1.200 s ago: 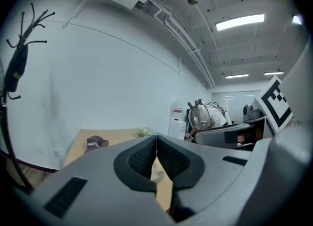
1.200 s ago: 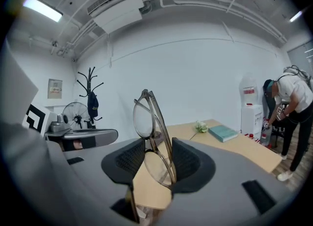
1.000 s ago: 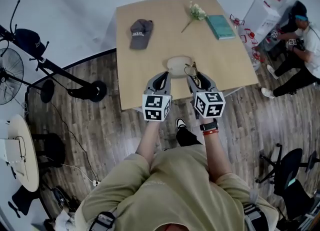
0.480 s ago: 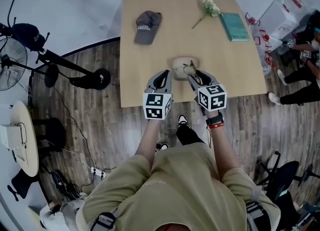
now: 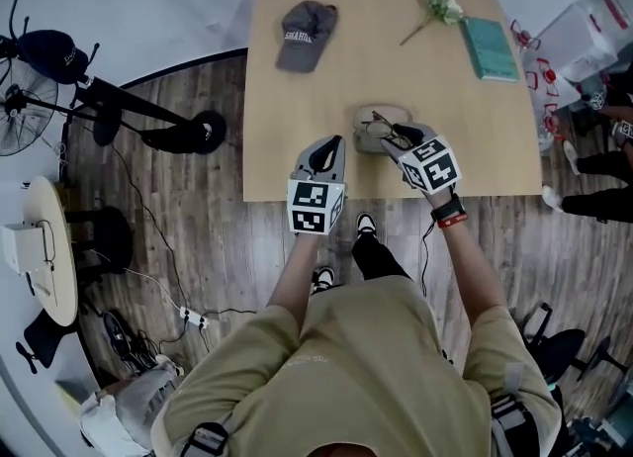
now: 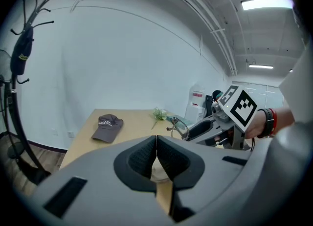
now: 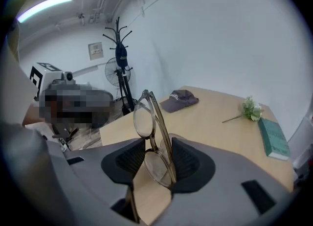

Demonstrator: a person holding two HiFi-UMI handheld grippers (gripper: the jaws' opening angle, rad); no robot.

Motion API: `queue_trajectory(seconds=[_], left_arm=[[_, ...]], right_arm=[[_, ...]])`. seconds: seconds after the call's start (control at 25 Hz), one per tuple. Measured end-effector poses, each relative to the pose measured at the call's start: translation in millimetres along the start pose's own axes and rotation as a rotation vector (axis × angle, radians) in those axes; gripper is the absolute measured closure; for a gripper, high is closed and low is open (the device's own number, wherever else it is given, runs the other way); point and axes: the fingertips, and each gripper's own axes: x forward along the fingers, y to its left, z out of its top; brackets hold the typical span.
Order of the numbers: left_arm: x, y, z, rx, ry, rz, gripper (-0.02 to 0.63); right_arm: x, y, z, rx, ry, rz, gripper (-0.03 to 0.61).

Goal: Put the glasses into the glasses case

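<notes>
The glasses [image 7: 146,122] are pictured clamped edge-on in the right tongs [image 7: 154,159]. They are pinched about the bridge and lower lens, and the upper lens stands clear above the pads. This hold is judged to keep the frame on end so that it can be lowered lengthwise into the glasses case [image 5: 364,137]. The case is set near the front edge of the counter [image 5: 287,119], under the tips of the right tongs, with the glasses held just over it and not yet inside. The left tongs [image 6: 155,144] are shown closed tip against tip, with nothing gripped. They are held just beside the case, apparently in readiness to steady it. A cap [image 5: 305,35], a flower sprig [image 5: 438,2] and a book [image 5: 492,47] are left well apart at the far side, out of the way.
</notes>
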Motion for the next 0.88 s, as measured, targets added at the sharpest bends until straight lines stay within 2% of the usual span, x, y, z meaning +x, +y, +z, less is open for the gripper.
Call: queue_trajectory(seconds=[0.32,0.72,0.88], left_arm=[[19,16,-11,-0.007,0.024,-0.007,0.590],[36,15,-27,0.003,0.068,-0.020,0.589],[38,15,-35,0.006,0.086,-0.030,0.590]], right_arm=[[45,-15,-14,-0.166,0.218,0.118,0.393],[86,-31,-64,-0.257,0.456,0.240,0.393],[97,-35,-81,-0.279,0.526,0.253,0.393]])
